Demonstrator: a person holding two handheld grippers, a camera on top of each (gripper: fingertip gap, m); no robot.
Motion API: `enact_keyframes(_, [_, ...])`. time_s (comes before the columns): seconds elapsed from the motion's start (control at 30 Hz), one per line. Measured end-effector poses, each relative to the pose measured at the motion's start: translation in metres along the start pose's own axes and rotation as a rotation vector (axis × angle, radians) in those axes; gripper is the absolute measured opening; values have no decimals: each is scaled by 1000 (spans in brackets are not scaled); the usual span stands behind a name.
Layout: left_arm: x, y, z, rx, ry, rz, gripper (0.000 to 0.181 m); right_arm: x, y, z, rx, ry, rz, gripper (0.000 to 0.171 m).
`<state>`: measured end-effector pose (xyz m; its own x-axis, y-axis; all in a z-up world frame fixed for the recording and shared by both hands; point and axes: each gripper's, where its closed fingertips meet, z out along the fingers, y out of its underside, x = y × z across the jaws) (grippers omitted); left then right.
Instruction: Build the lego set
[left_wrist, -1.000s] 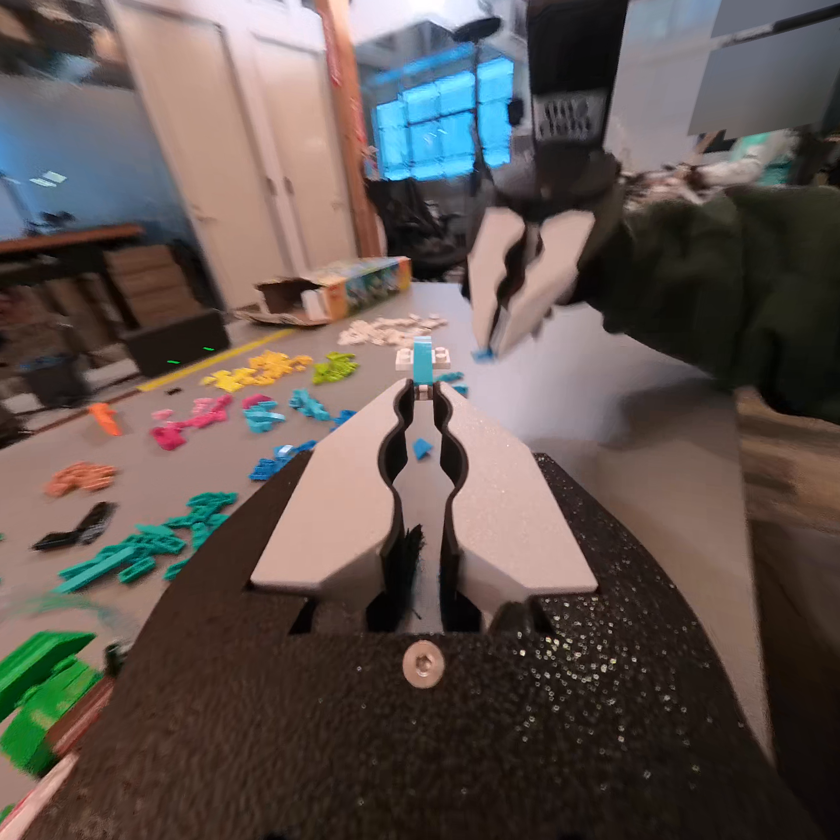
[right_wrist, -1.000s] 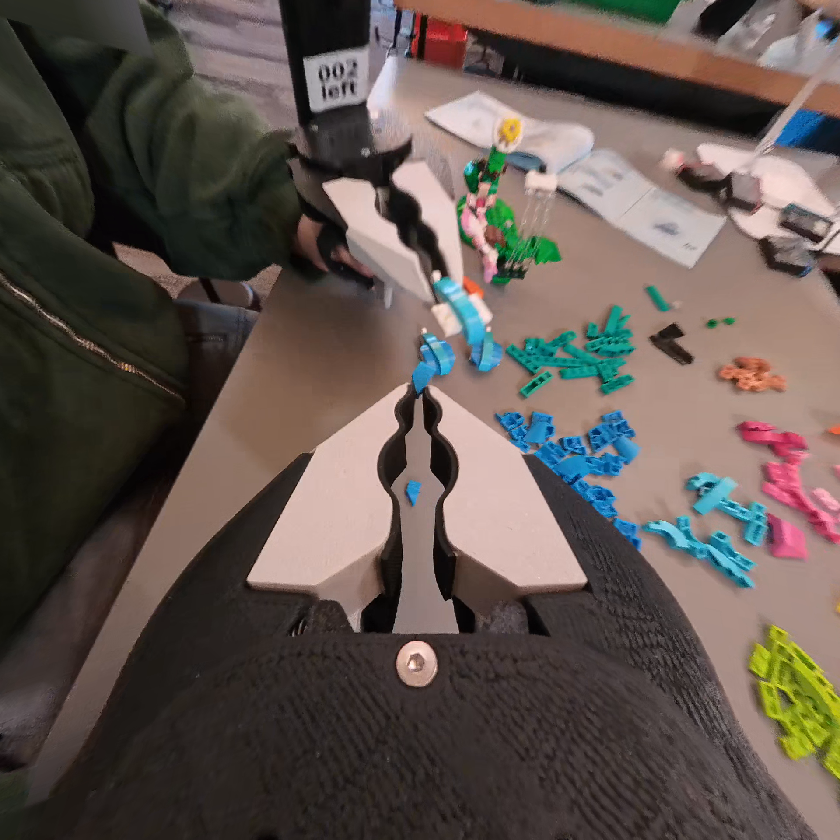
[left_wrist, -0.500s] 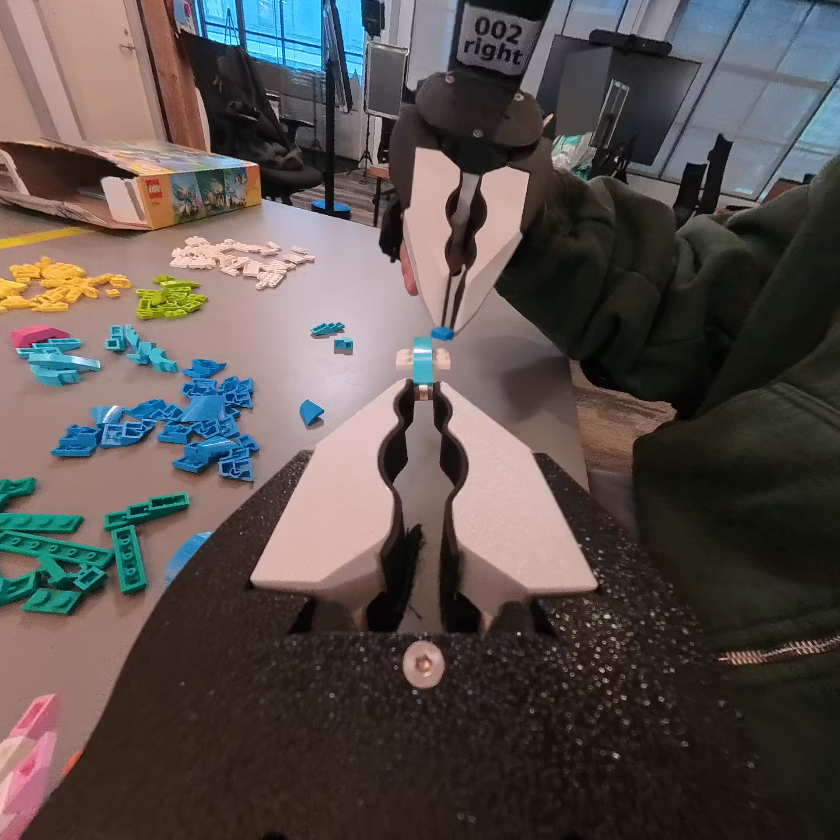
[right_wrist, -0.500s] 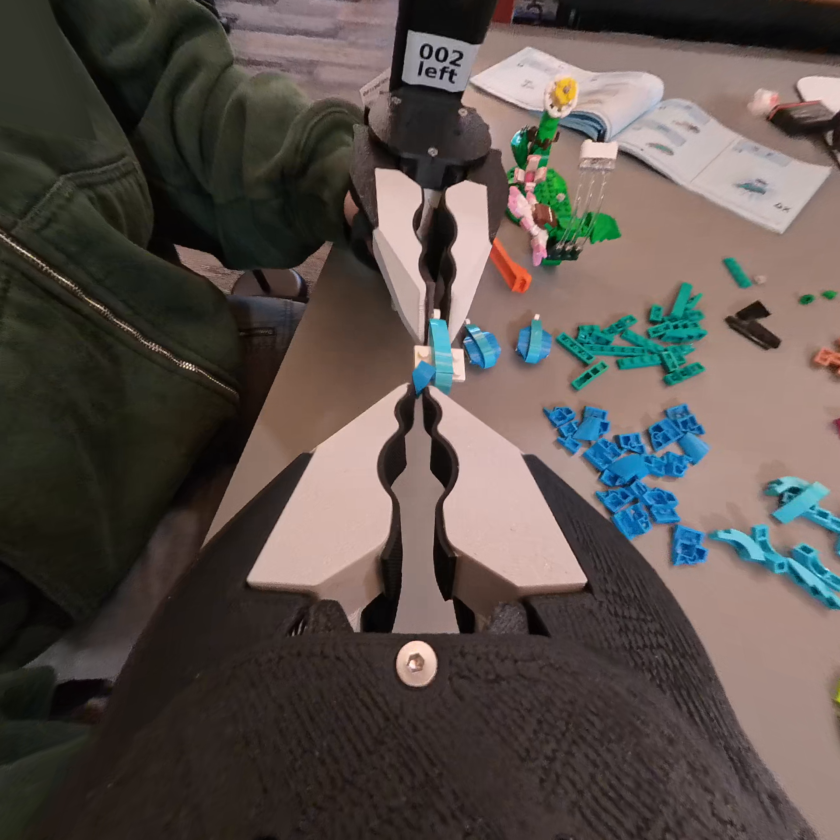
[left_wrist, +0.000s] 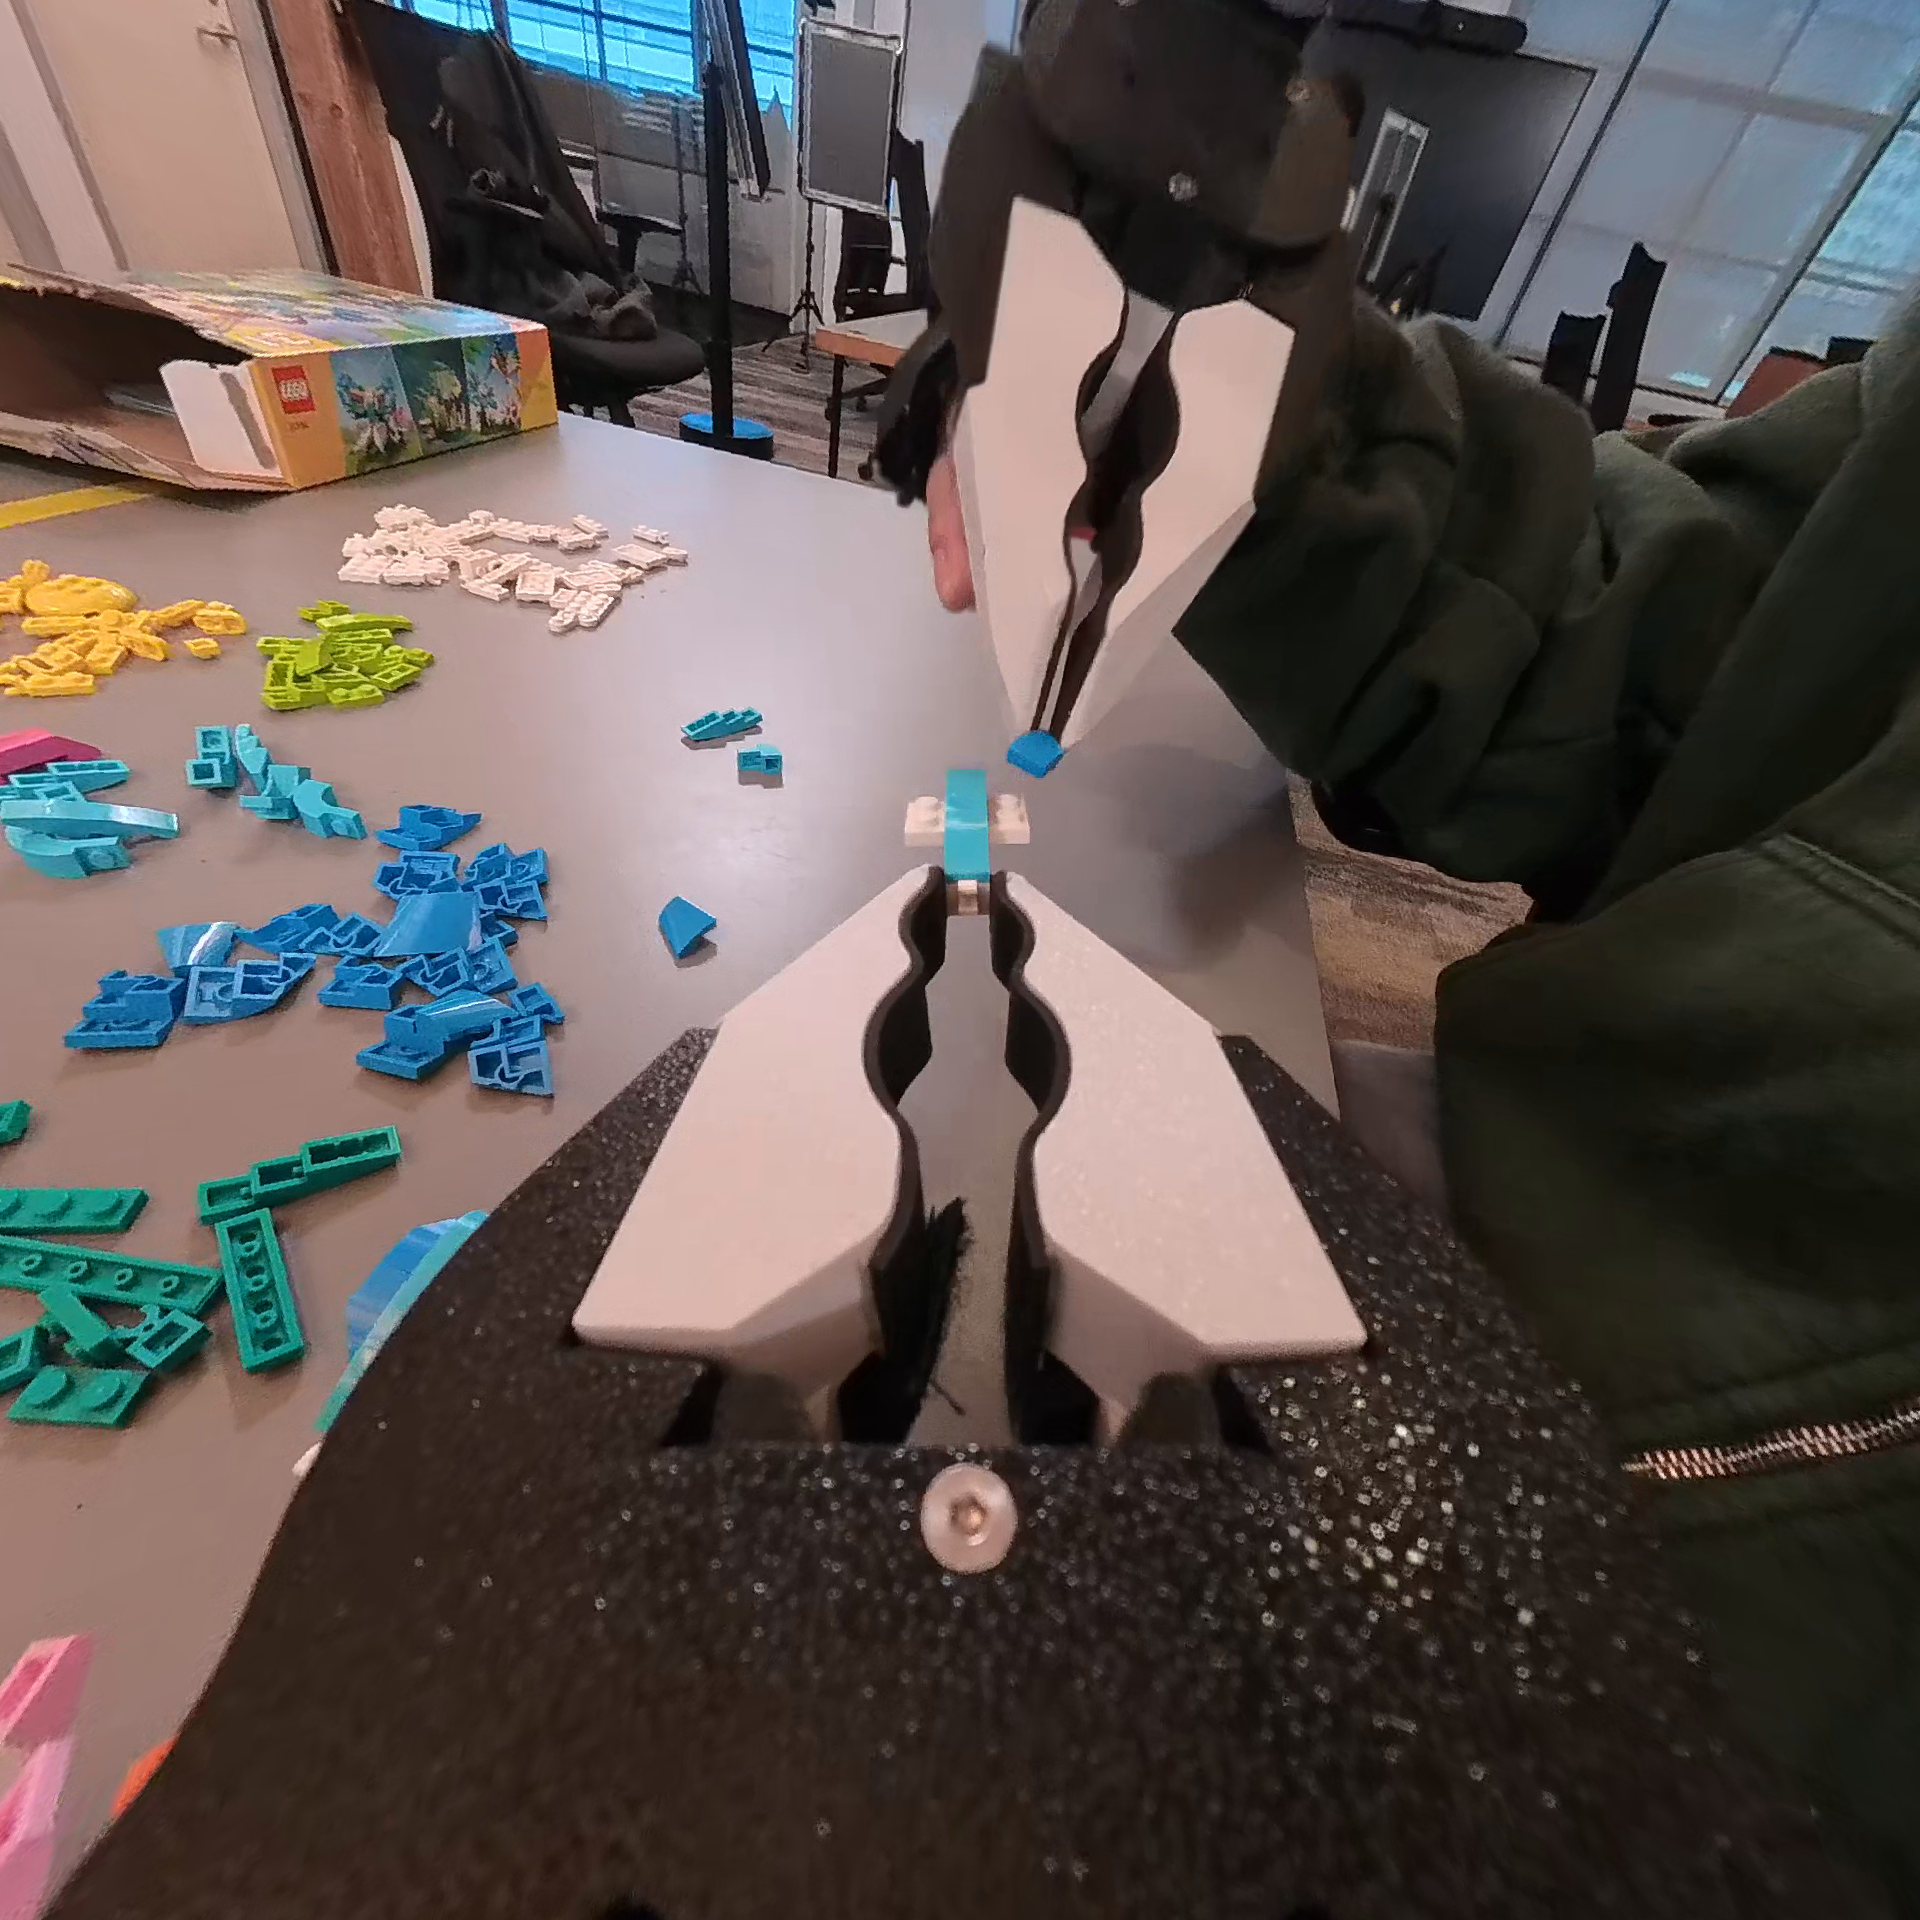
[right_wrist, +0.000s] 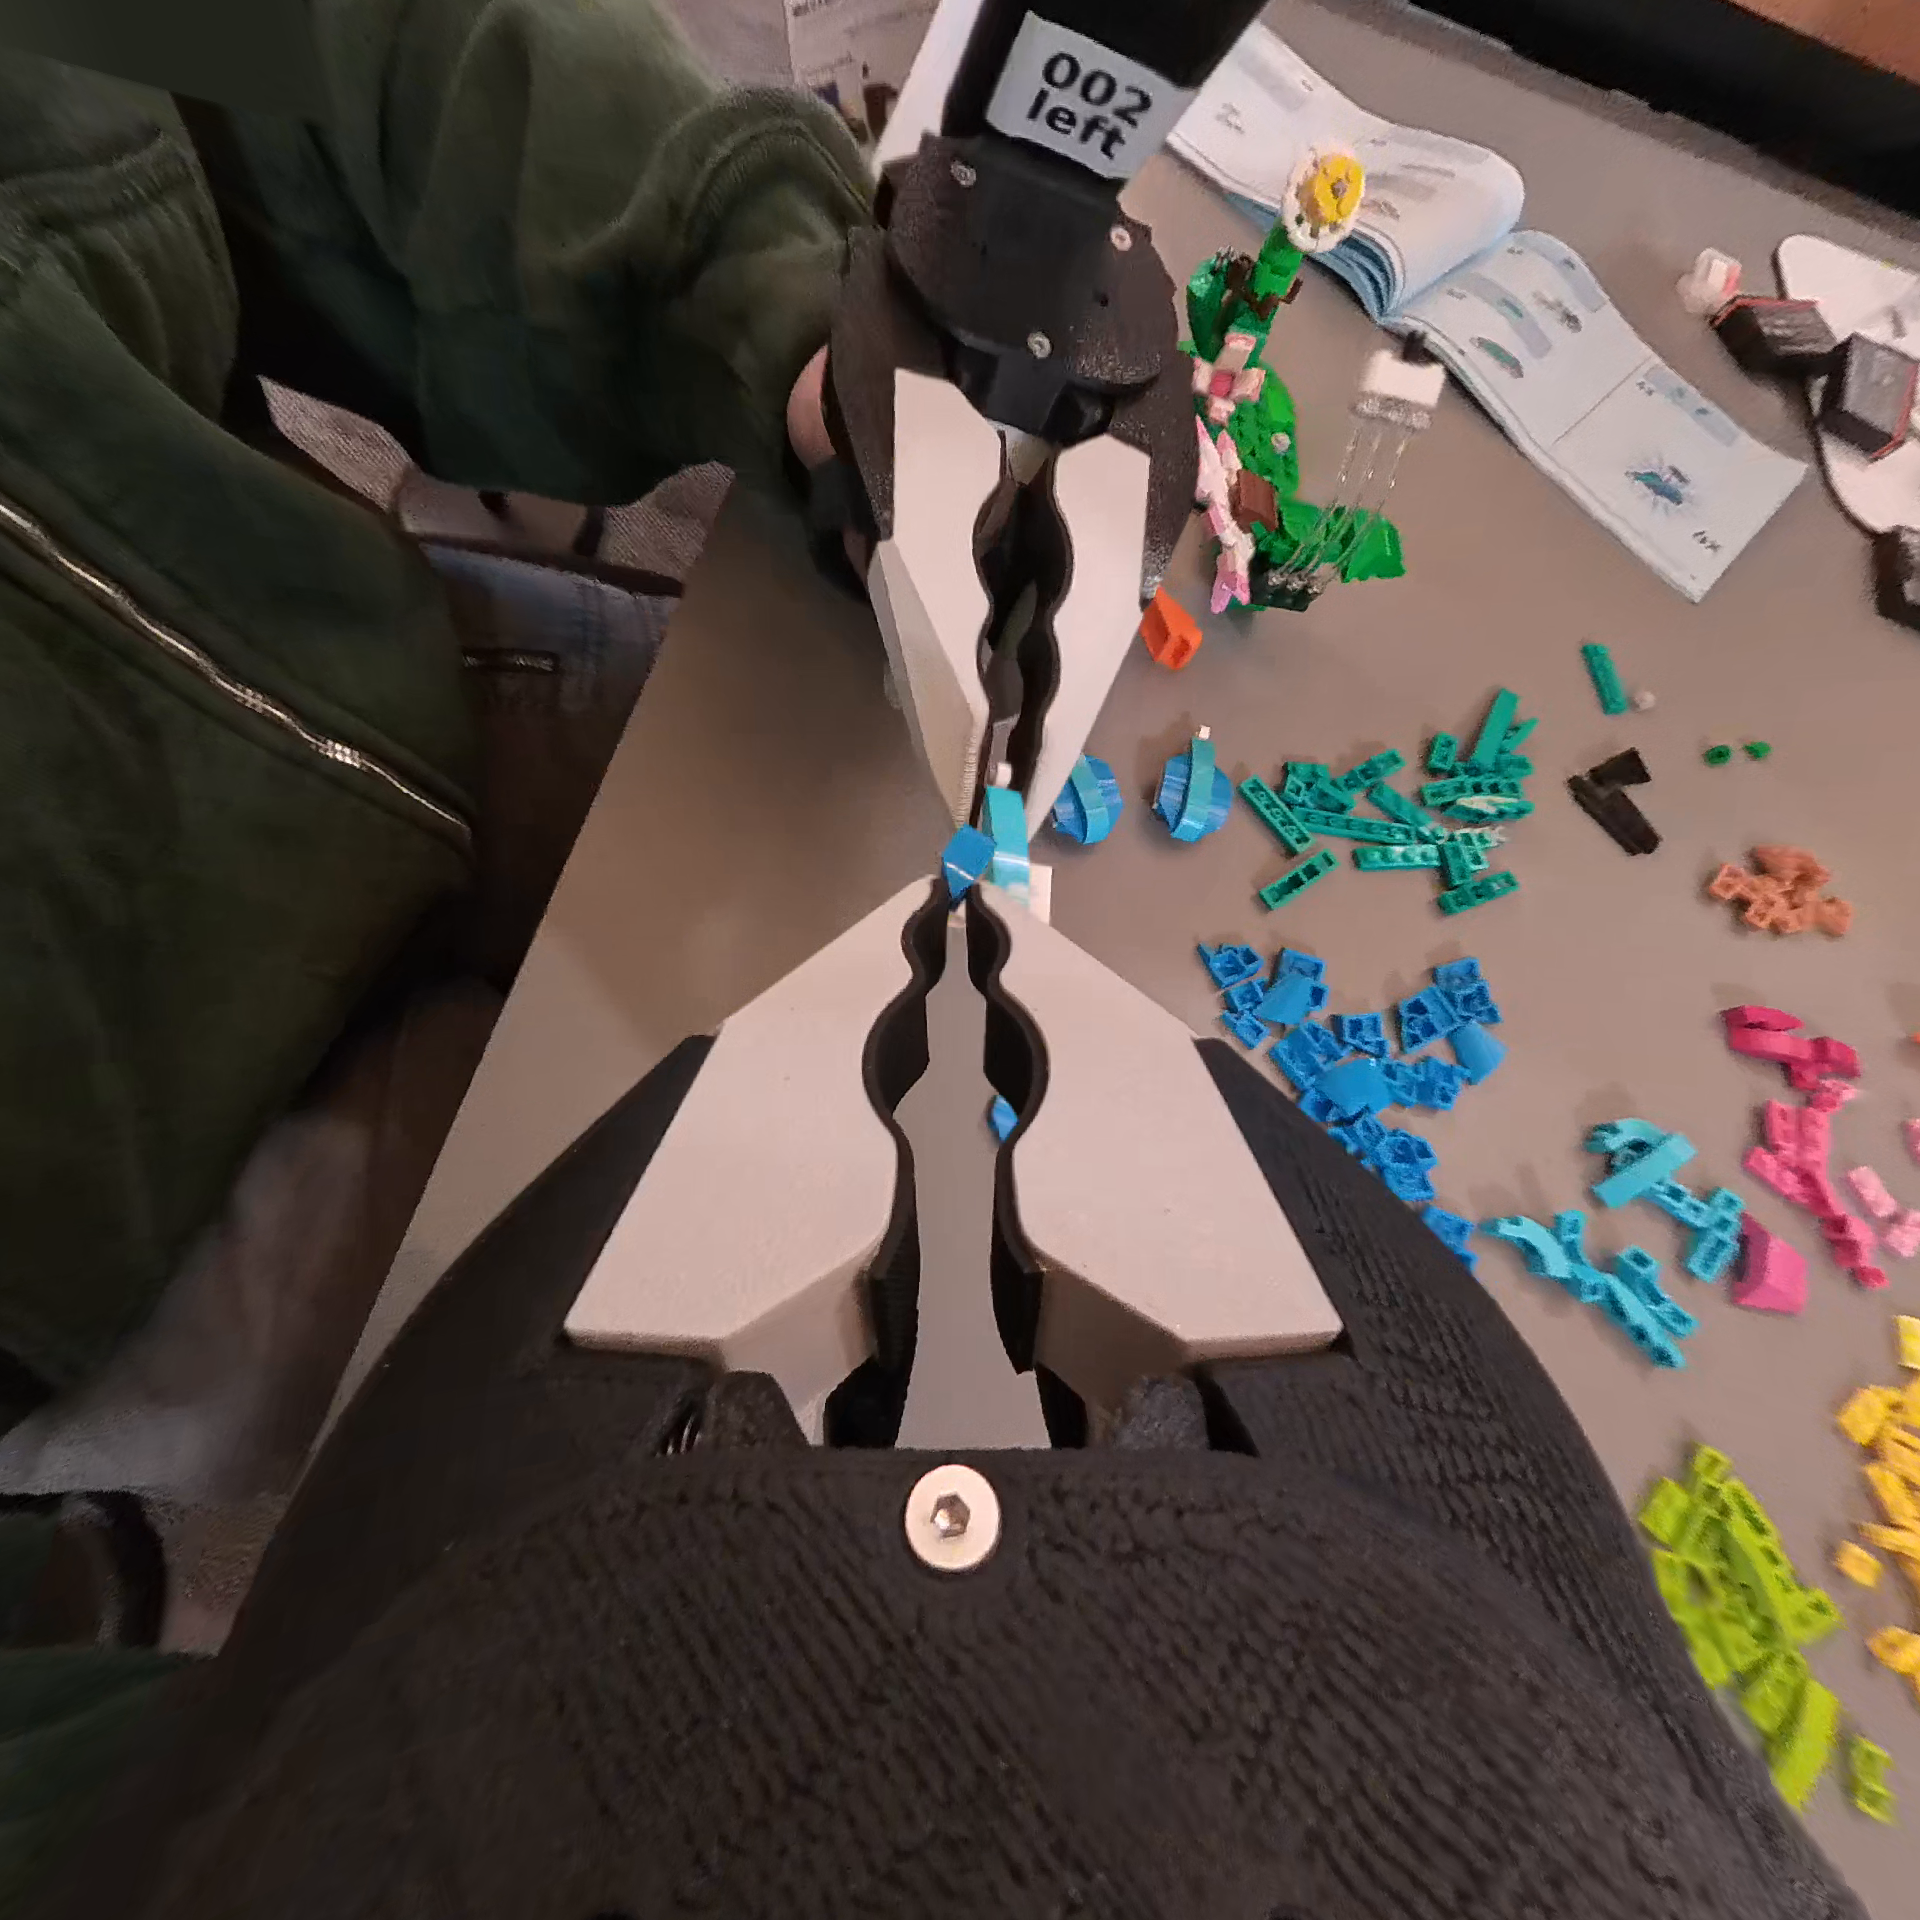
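Observation:
My left gripper (left_wrist: 968, 891) is shut on a small assembly (left_wrist: 966, 821): a light-blue curved strip across a white plate, held above the grey table. It also shows in the right wrist view (right_wrist: 1006, 831), with the left gripper (right_wrist: 985, 774) coming in from above. My right gripper (right_wrist: 958, 906) is shut on a small blue slope brick (right_wrist: 964, 858), held right beside the assembly. In the left wrist view the right gripper (left_wrist: 1051, 727) points down with the blue brick (left_wrist: 1035, 752) just above and right of the assembly.
Sorted brick piles lie on the table (left_wrist: 810, 623): blue (left_wrist: 343, 966), teal (left_wrist: 125, 1278), lime (left_wrist: 338, 660), yellow (left_wrist: 94, 629), white (left_wrist: 509, 561). An open box (left_wrist: 270, 379) stands at the back. A flower model (right_wrist: 1273, 416), two blue round sub-builds (right_wrist: 1143, 800) and a booklet (right_wrist: 1507, 312) lie beyond. Less than 4 cm separates the two grippers' tips.
Both grippers have swung together and closed in on each other. The blue brick now sits right beside the assembly, slightly to its right in the left wrist view.

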<state>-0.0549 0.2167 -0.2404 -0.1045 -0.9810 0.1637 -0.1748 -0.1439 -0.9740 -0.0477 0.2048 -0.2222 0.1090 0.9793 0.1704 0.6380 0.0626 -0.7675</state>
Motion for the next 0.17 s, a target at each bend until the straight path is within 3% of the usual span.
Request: enact_keyframes(0.17, [4, 3, 2, -20, 23, 4, 6, -3, 10, 1, -128, 32, -57, 1])
